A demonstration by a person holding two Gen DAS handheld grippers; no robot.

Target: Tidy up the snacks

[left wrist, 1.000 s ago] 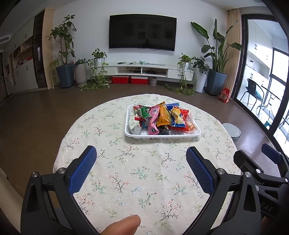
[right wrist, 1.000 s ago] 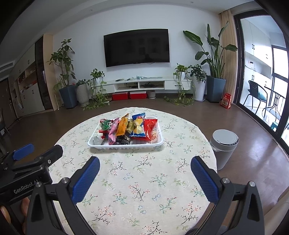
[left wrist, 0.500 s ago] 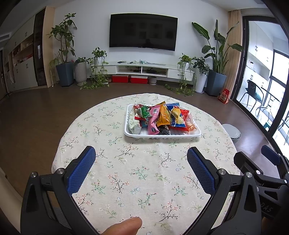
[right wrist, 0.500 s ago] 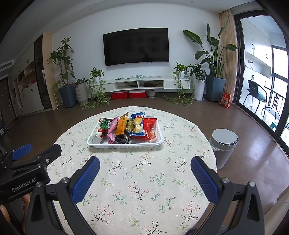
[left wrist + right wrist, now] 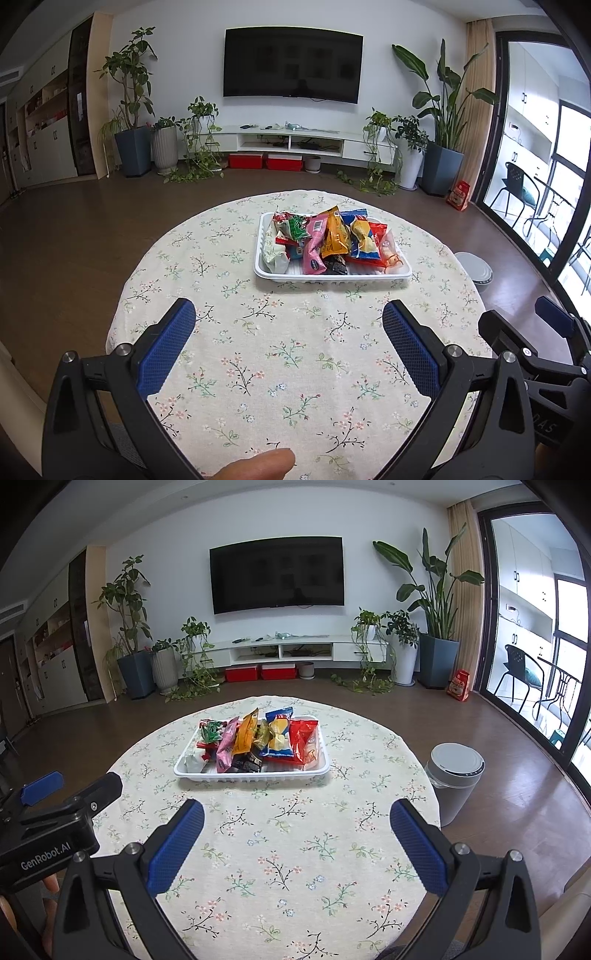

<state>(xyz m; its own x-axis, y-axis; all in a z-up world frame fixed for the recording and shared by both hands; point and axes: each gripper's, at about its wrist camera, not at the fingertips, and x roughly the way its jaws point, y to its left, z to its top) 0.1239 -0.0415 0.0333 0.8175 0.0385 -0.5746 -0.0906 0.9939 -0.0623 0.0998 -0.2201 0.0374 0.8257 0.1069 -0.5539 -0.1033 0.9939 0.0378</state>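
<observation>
Snacks point(image 5: 325, 238) heaped in tray point(image 5: 332, 276) on bench point(image 5: 295, 354); both jaws spread wide, empty. Bin point(image 5: 456, 775) fully seen only in right view.

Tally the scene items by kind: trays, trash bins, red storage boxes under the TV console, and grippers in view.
White tray: 1
Trash bin: 1
Red storage boxes: 2
Grippers, left gripper and right gripper: 2
Total: 6

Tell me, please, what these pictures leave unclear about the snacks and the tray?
- Snack packets: print too small to read in both views.
- Lower packets: hidden by those piled above, so no count.
- White tray: floor covered by packets; compartments cannot be told.
- Trash bin: mostly behind the table edge in the left view.
</observation>
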